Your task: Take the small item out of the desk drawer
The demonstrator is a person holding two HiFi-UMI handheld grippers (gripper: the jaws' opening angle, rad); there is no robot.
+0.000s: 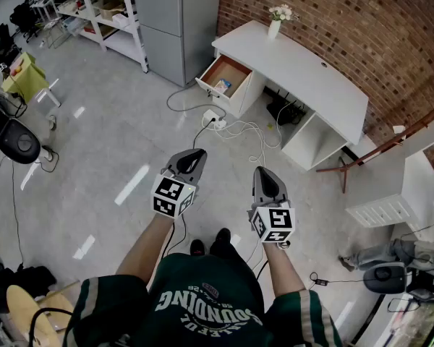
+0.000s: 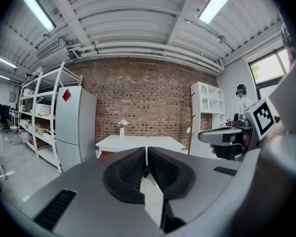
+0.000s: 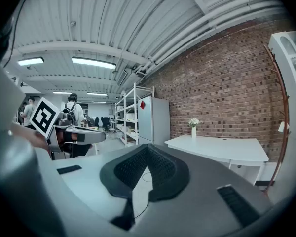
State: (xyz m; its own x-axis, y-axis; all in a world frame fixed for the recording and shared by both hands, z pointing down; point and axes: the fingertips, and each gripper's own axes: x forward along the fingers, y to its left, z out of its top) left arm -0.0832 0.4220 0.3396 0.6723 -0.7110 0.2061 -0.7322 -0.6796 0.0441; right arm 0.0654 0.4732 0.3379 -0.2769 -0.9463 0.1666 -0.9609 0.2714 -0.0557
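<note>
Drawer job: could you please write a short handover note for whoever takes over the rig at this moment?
Left gripper: shut, empty.
Right gripper: shut, empty. Both are held out in front, well short of the desk.
Drawer: already open, at the desk's left end in the head view, with the small item inside.
Left to do: walk up, open a gripper, grasp the item and lift it out.

Stands well back from white desk [image 1: 304,71] along brick wall; drawer [image 1: 231,69] pulled open, small item [image 1: 222,85] lying inside; flower vase [image 1: 275,28] on desktop; holds left gripper [image 1: 194,155] and right gripper [image 1: 265,172] low over floor.
</note>
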